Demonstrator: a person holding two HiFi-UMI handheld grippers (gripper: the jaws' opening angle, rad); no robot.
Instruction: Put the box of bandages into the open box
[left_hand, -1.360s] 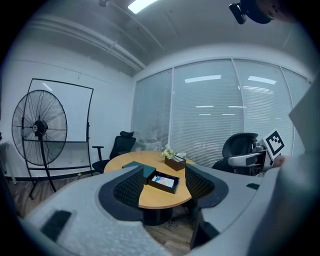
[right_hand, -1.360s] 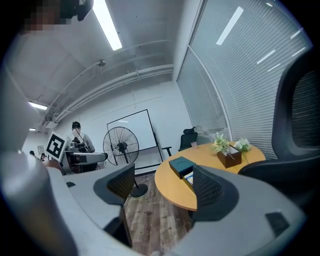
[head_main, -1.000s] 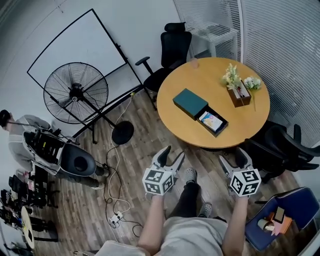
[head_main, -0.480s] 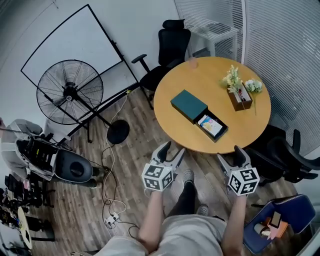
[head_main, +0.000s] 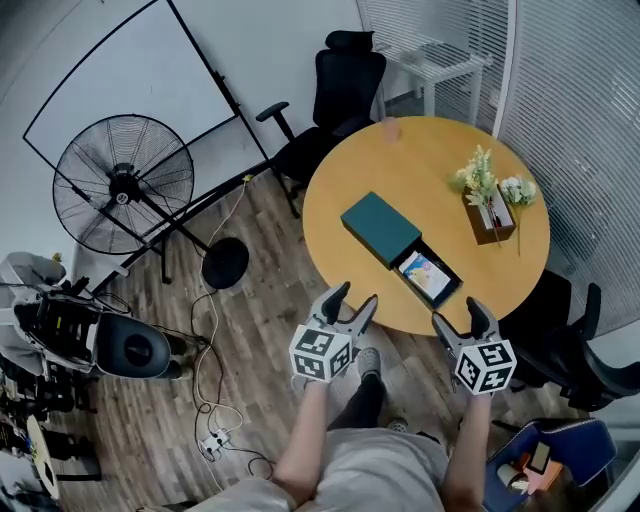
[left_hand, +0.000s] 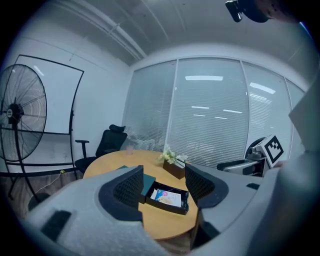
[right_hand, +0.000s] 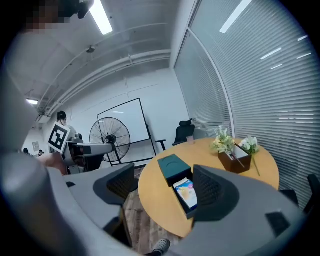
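Observation:
On the round wooden table (head_main: 440, 160) lies a shallow black open box (head_main: 428, 278) next to its dark green lid (head_main: 379, 227). A colourful box of bandages (head_main: 424, 273) lies flat inside the open box, also seen as the bandages (left_hand: 166, 197) and the bandages (right_hand: 187, 190). My left gripper (head_main: 351, 300) is open and empty, just short of the table's near edge. My right gripper (head_main: 459, 315) is open and empty too, below the open box. Both gripper views frame the open box (left_hand: 171, 201) (right_hand: 187, 197) between the jaws, at a distance.
A brown holder with white flowers (head_main: 492, 200) and a pink cup (head_main: 389, 129) stand on the table. Black office chairs (head_main: 340, 85) (head_main: 575, 340) flank it. A floor fan (head_main: 120, 190), a leaning whiteboard (head_main: 120, 90) and loose cables (head_main: 215, 400) are at the left.
Both grippers and the view have come closer to the table; the open box now lies just ahead of the fingertips. Both jaws stay open and empty.

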